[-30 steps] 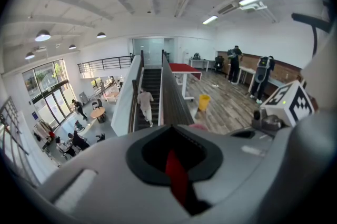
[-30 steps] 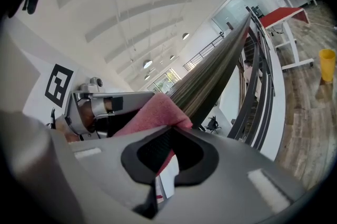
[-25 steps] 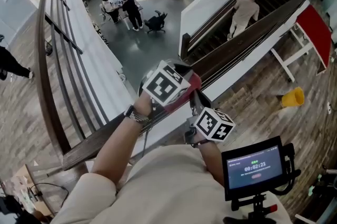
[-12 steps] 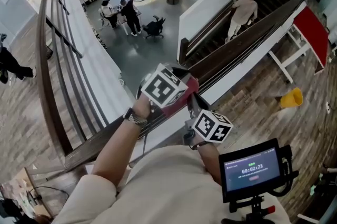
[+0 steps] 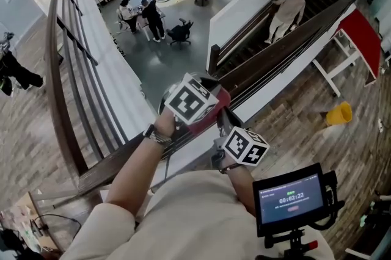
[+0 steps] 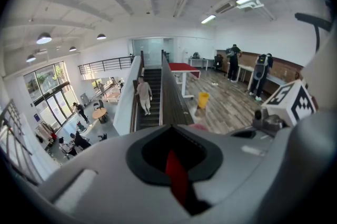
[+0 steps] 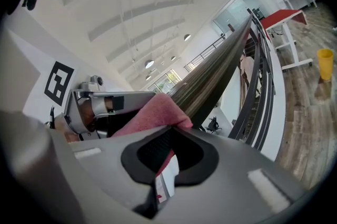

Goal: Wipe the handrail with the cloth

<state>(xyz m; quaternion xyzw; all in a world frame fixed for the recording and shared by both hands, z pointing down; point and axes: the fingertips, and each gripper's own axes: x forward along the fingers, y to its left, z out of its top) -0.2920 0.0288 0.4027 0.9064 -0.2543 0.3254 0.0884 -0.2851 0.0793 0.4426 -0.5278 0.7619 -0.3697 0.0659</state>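
The dark wooden handrail point(image 5: 287, 45) slopes from lower left to upper right in the head view. My left gripper point(image 5: 190, 101) sits on top of it, shut on a red cloth point(image 5: 221, 101) that drapes over the rail. Its own view shows a red strip of cloth point(image 6: 176, 178) pinched between the jaws, with the handrail point(image 6: 169, 97) running ahead. My right gripper point(image 5: 243, 146) is just below and to the right of the left one. In its view the pink-red cloth point(image 7: 152, 115) lies on the handrail point(image 7: 216, 75), and the jaws are shut on a cloth edge with a white label point(image 7: 166, 170).
Beyond the rail is a drop to a lower floor with people at tables. A person point(image 5: 287, 8) walks on the staircase. A yellow bin point(image 5: 339, 113) and a red-topped table point(image 5: 366, 33) stand on the wooden floor at right. A screen point(image 5: 290, 198) sits by my body.
Both grippers hold their place on the rail with the cloth. The person on the staircase has climbed a little higher.
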